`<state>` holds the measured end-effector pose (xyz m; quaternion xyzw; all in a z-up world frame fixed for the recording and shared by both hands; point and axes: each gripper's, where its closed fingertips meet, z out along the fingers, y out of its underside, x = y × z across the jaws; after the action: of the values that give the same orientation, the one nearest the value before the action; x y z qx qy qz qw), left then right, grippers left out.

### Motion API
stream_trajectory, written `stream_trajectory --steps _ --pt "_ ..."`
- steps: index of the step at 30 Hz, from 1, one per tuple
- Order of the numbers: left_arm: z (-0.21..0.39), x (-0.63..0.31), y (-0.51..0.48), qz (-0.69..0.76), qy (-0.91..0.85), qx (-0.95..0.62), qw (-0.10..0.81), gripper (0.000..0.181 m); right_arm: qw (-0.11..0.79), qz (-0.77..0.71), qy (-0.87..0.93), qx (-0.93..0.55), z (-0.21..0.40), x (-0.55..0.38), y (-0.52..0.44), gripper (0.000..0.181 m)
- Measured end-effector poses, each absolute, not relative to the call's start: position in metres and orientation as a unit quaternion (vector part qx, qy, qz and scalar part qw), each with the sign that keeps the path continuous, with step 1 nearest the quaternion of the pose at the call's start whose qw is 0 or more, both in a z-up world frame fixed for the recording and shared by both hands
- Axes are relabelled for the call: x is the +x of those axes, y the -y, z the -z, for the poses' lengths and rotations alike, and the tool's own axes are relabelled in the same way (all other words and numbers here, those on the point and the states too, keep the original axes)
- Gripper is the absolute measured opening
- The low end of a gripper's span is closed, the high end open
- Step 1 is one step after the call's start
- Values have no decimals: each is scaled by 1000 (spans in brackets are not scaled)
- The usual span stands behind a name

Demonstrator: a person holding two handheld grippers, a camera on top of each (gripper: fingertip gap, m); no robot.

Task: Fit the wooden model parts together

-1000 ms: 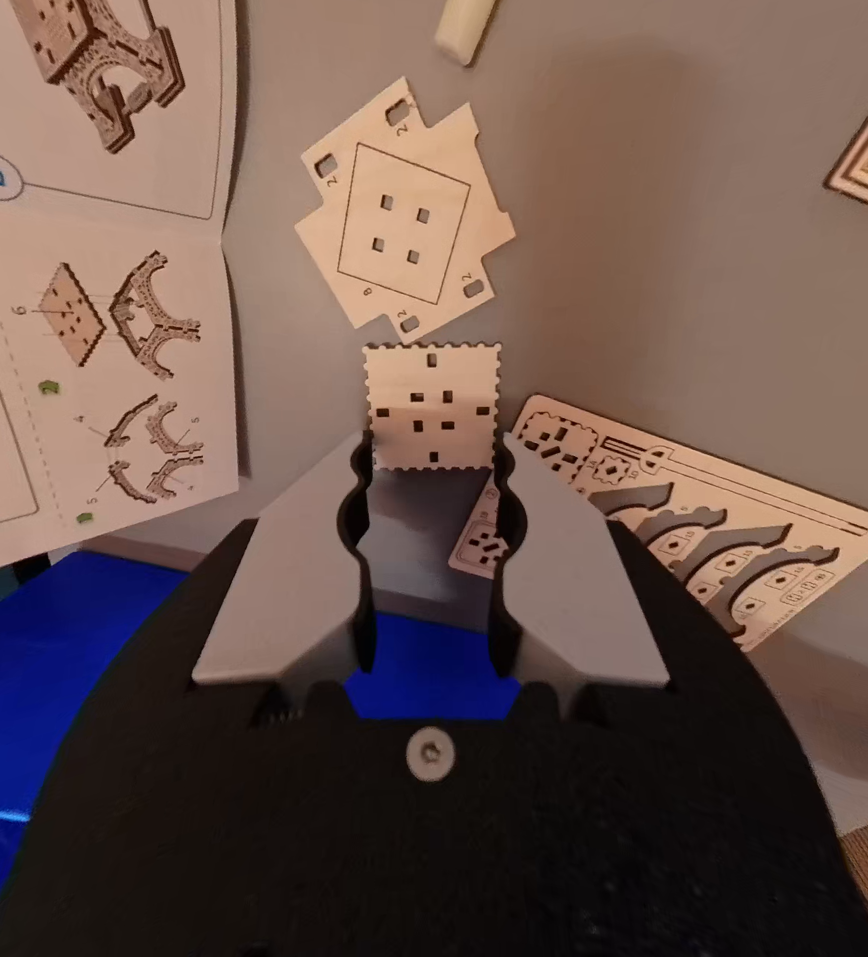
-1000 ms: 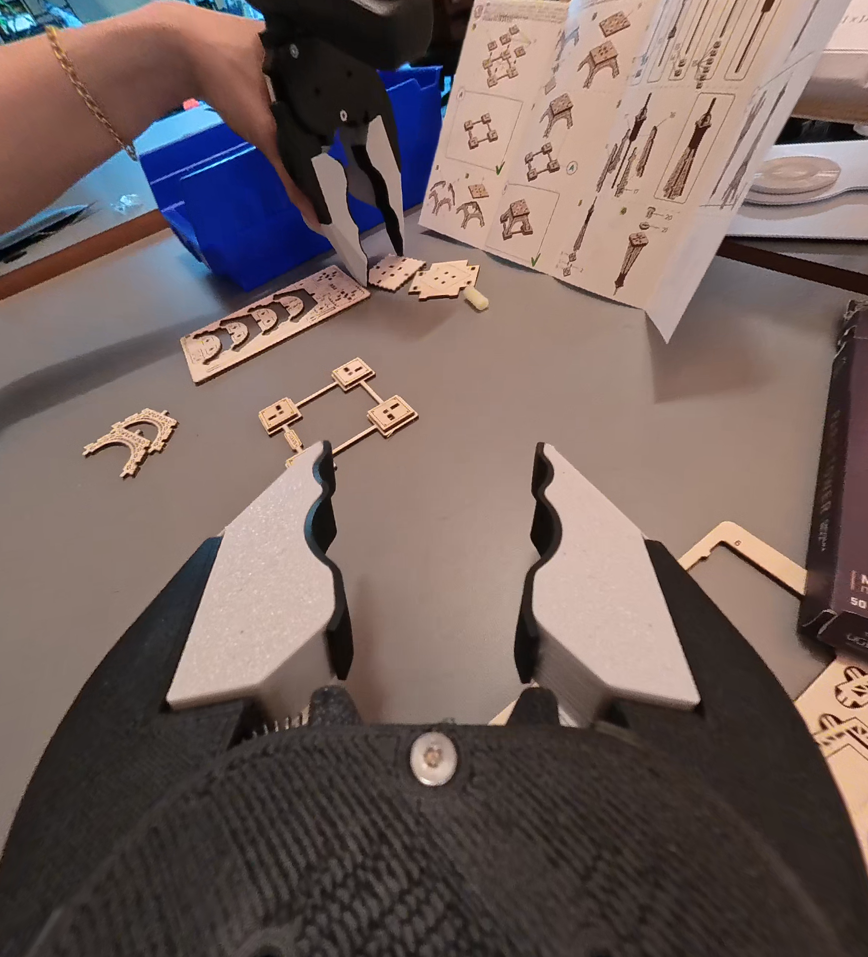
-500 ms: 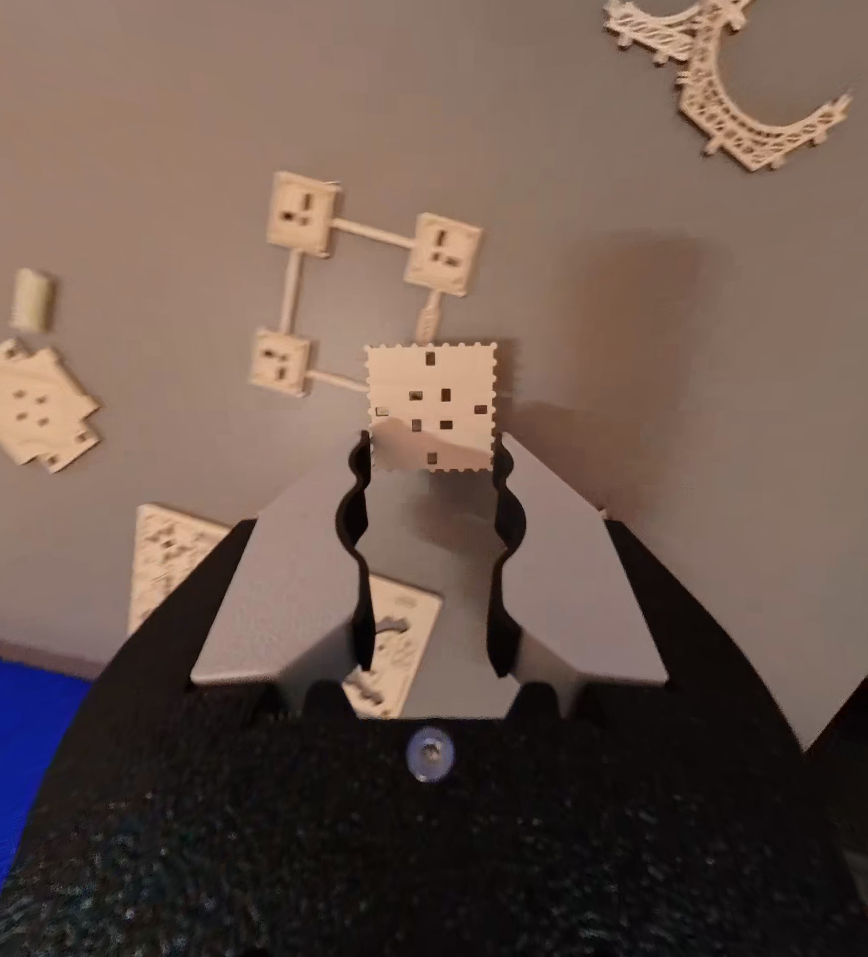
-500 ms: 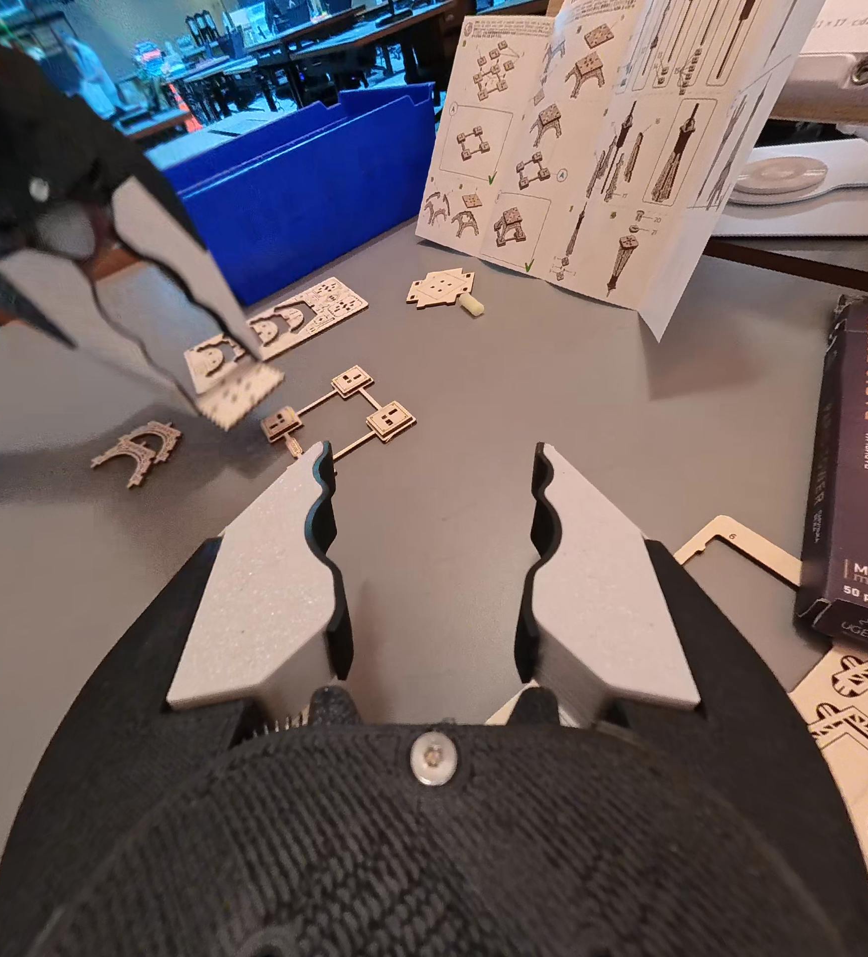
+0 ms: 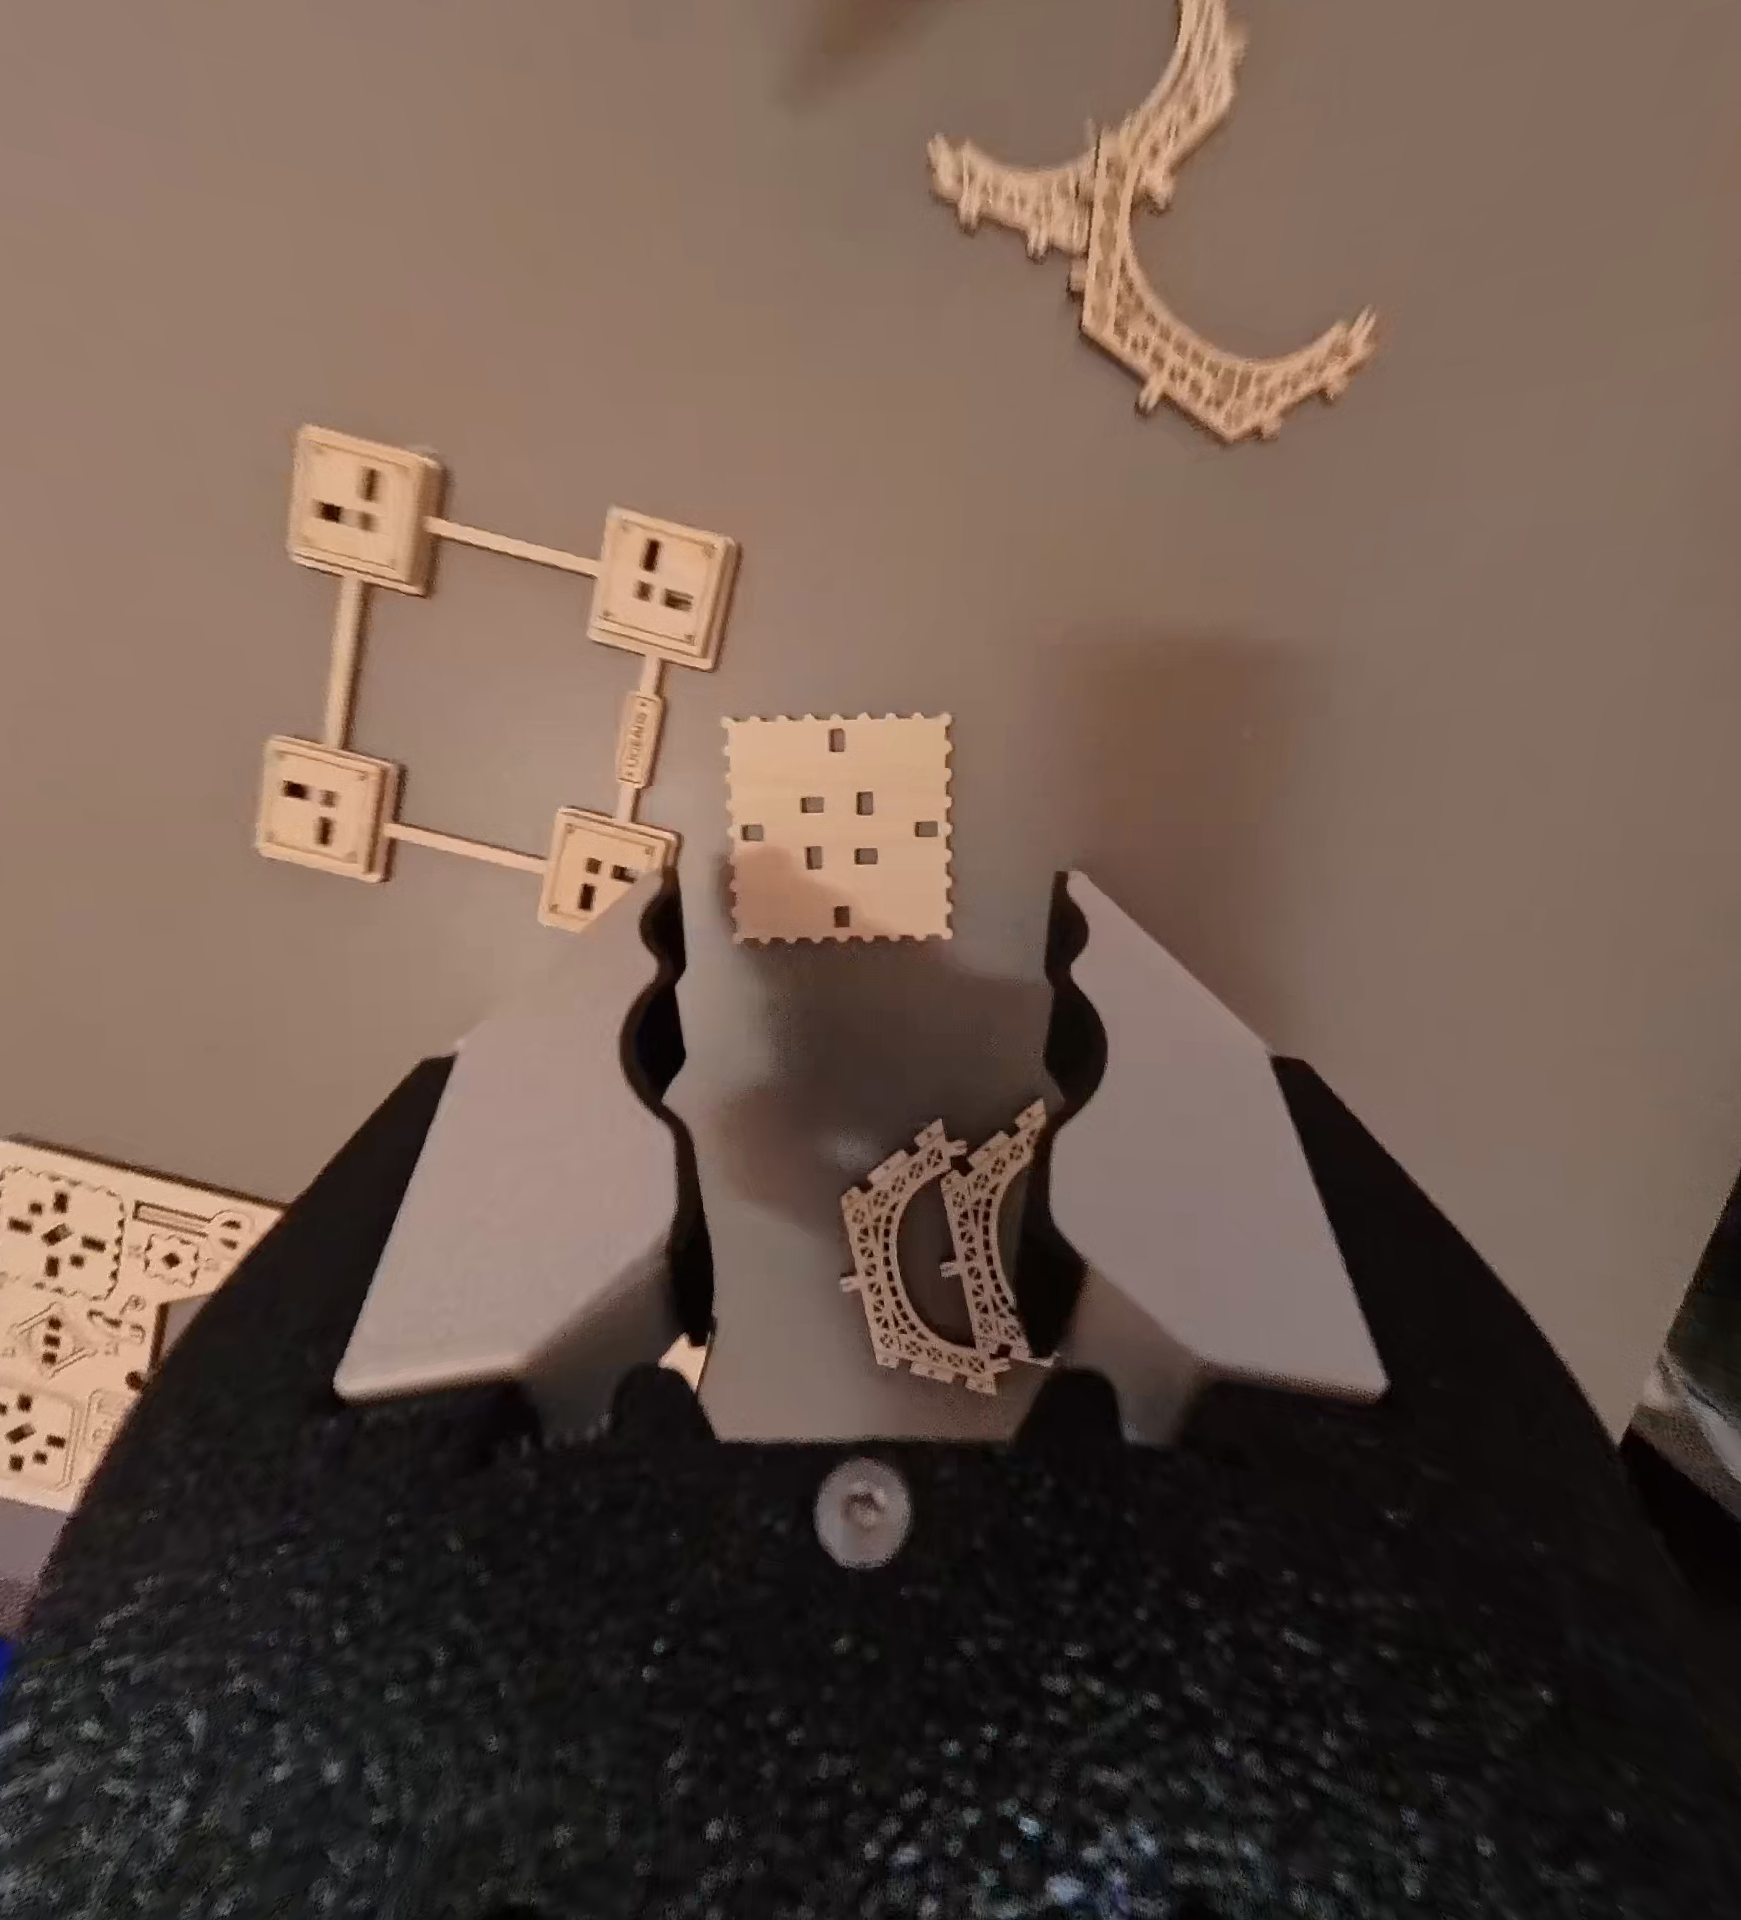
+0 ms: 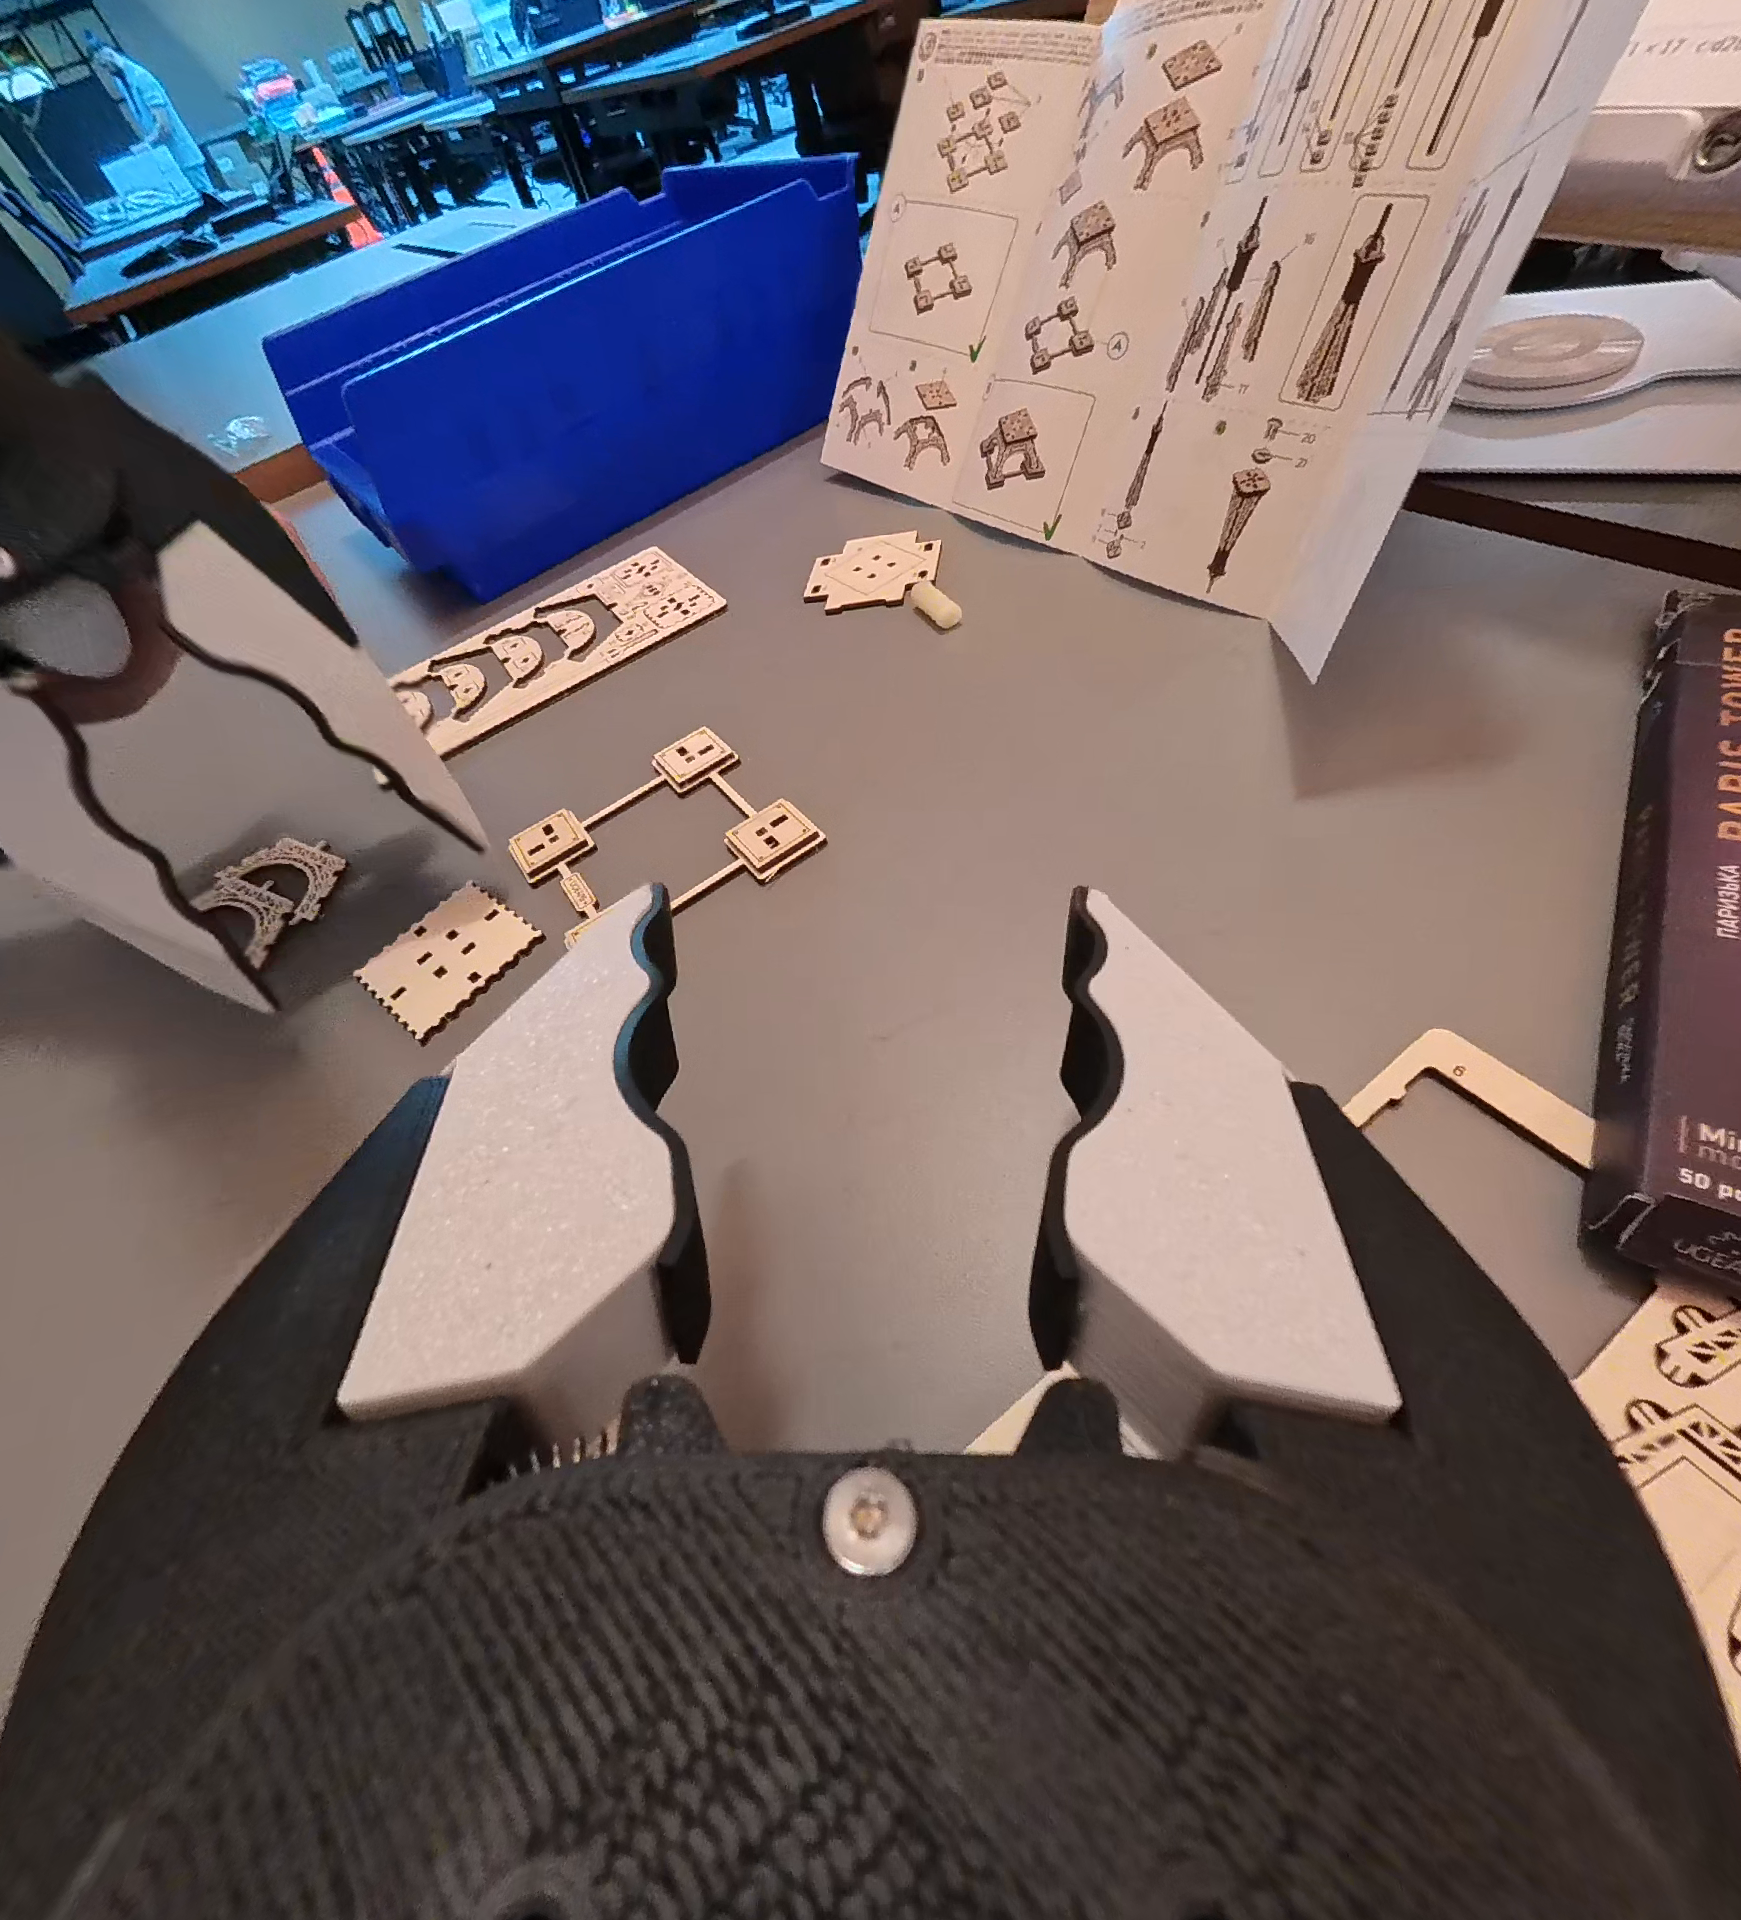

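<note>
My left gripper [image 5: 861,894] is open and empty, its tips low over the grey table [image 5: 1365,727]. The square slotted wooden plate [image 5: 838,828] lies flat on the table just beyond its tips. It also shows in the right wrist view [image 6: 450,961], beside the left gripper [image 6: 374,923]. A pair of lattice arch pieces [image 5: 949,1247] lies under the gap between the left fingers and shows in the right wrist view [image 6: 268,894]. Another arch pair [image 5: 1157,260] lies farther off. A frame of four square pads [image 6: 668,821] lies next to the plate. My right gripper [image 6: 866,914] is open and empty above the table.
A parts sheet [image 6: 554,655] and a blue bin [image 6: 575,384] are at the back left. A cross-shaped plate [image 6: 871,569] and a cream peg [image 6: 933,606] lie before the standing leaflet [image 6: 1157,312]. A dark box [image 6: 1728,935] and more sheets [image 6: 1728,1507] are at the right. The cream peg [image 6: 933,606] is about equally far from each gripper, around 20 centimeters.
My left gripper carried the slotted plate from near the leaflet over to the pad frame, opened, and let it go onto the table. The right gripper has not moved.
</note>
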<state>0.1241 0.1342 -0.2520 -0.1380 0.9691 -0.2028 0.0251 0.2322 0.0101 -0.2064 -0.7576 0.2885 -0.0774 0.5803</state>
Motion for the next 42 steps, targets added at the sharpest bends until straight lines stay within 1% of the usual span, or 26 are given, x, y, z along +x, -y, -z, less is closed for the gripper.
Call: stream_trajectory --steps 1,4,7,9,11,14,17,19,21,24,27,32,37,42 --pt "244 128 -136 232 -961 -147 31 67 579 78 -288 -759 207 232 -10 74" --pt "220 155 -157 312 -926 -197 78 65 571 77 -283 -766 209 230 -12 74" --pt "194 193 -191 389 -869 -256 169 59 561 88 -281 -774 212 230 -14 74" --pt "174 214 -211 437 -825 -265 240 57 555 98 -277 -778 213 230 -15 74" --pt "161 229 -230 454 -792 -285 292 57 549 112 -280 -780 214 232 -14 74" --pt "151 240 -242 483 -753 -316 316 57 536 139 -289 -781 216 236 -11 75" --pt "149 244 -251 462 -743 -339 346 52 526 164 -296 -781 217 240 -9 77" --pt "155 247 -259 438 -740 -377 343 49 524 169 -305 -777 217 243 -6 78" --pt "162 248 -259 435 -736 -407 320 49 531 170 -315 -768 214 245 -3 78" --pt "173 248 -254 434 -737 -421 302 50 547 171 -326 -752 209 247 2 78" --pt "174 249 -255 436 -730 -421 317 47 557 162 -333 -744 207 248 4 78" --pt "172 249 -247 462 -723 -413 304 41 557 137 -342 -744 210 246 4 78" --pt "176 248 -248 428 -742 -396 332 41 557 133 -353 -740 211 248 6 77" --pt "185 248 -250 409 -749 -403 331 41 549 132 -350 -748 213 247 4 78"
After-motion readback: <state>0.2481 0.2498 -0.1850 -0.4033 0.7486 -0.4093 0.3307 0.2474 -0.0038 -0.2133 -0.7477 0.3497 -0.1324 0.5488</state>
